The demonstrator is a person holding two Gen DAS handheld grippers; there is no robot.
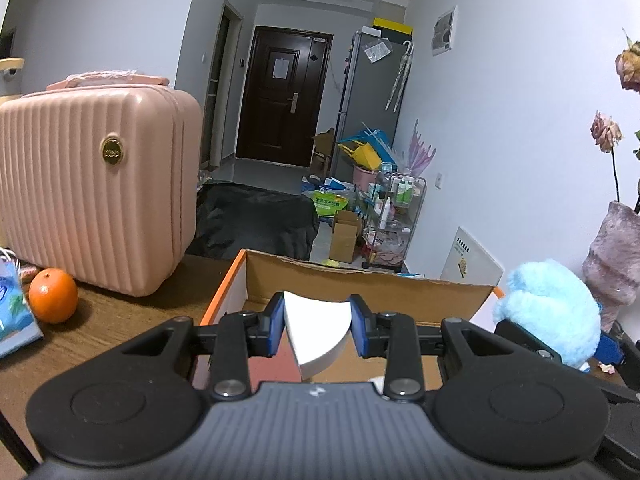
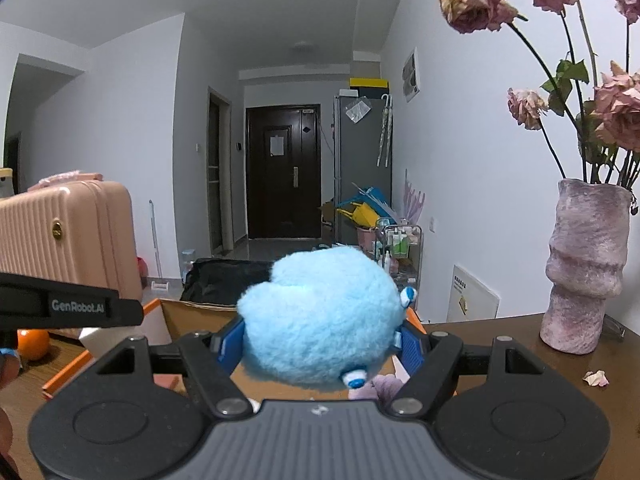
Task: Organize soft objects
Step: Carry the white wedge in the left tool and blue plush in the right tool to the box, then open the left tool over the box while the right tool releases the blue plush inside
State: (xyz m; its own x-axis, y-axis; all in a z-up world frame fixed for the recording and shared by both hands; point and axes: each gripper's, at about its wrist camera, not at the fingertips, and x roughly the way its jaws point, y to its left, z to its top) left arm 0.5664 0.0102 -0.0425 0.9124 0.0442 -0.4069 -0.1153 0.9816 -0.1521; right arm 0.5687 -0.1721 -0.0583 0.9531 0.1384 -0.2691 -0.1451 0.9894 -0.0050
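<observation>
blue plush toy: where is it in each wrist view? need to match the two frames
Left wrist: blue plush toy at the right edge, beyond the cardboard box, held by the right gripper, whose blue pad shows under it.
Right wrist: blue plush toy at centre, clamped in the right gripper, over the box.
Shared landmark: dark door at the end of the hall; the pink suitcase also shows left in both.

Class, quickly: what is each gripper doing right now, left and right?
Left gripper: closed on the white foam wedge.
Right gripper: closed on the blue plush toy.
</observation>
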